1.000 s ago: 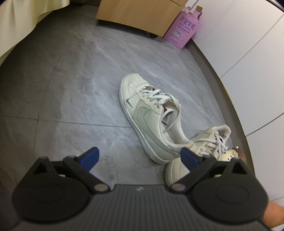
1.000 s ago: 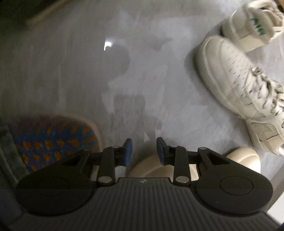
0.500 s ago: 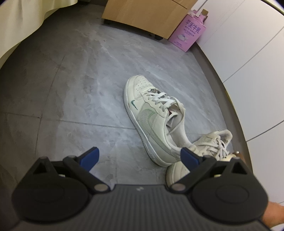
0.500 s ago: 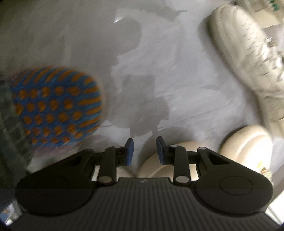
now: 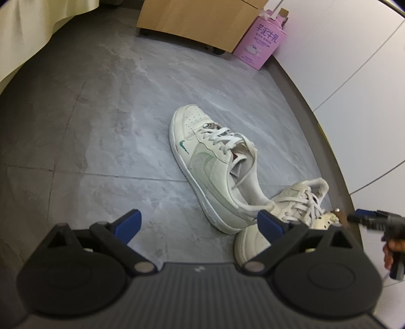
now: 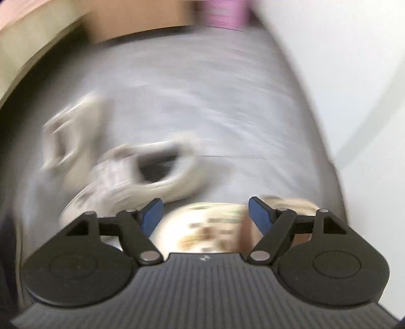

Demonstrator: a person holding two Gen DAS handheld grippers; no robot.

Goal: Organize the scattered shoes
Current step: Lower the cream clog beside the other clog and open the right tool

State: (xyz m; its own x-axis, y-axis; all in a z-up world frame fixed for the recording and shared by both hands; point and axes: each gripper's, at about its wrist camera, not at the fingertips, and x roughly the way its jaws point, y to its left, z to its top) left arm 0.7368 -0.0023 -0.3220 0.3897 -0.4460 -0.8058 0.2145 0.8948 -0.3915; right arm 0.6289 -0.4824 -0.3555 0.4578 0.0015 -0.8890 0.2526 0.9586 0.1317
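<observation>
In the left wrist view a white sneaker [image 5: 212, 167] with green swoosh lies on the grey floor, toe pointing away. A second white sneaker [image 5: 286, 212] lies behind its heel, near the wall. My left gripper [image 5: 200, 225] is open and empty, above the floor in front of them. The right gripper [image 5: 372, 219] shows at the right edge. The right wrist view is blurred: my right gripper [image 6: 205, 213] is open over a cream slipper [image 6: 202, 227], with a white sneaker [image 6: 141, 174] just beyond and another sneaker [image 6: 71, 134] at the left.
A wooden cabinet [image 5: 202, 22] and a pink carton [image 5: 263, 43] stand at the far end of the floor. White cabinet doors [image 5: 354, 88] run along the right. A cream bedspread [image 5: 33, 33] hangs at the left.
My right gripper has opened and swung fast from looking down at the floor toward the sneakers and wall; a blue-and-orange patterned object has left its view. My left gripper has barely shifted.
</observation>
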